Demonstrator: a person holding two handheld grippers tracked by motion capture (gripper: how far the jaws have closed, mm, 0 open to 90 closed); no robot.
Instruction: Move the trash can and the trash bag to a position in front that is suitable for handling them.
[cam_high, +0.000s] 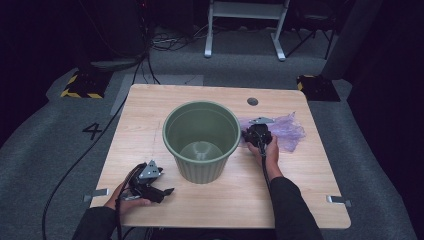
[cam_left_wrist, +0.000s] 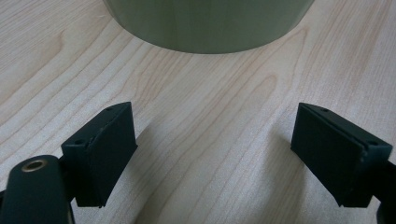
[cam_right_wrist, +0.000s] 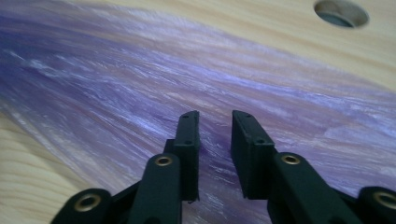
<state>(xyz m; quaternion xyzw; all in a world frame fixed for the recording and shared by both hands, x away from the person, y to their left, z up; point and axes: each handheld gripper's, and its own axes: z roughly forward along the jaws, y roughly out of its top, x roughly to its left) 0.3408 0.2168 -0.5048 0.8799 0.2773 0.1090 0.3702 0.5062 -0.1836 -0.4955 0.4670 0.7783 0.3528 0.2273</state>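
Observation:
A green plastic bin stands upright and empty at the middle of the wooden table. To its right a thin purple plastic bag lies flat. My right gripper is down on the bag's left part. In the right gripper view its jaws stand a narrow gap apart over the purple film, and no pad visibly presses on it. My left gripper rests low at the table's front left, its jaws wide open with bare wood between them and the bin's base just ahead.
A round cable hole sits in the table behind the bag, also the hole ahead of the right jaws. Metal brackets stick out at the table's front corners. Grey floor, cables and a white frame lie beyond.

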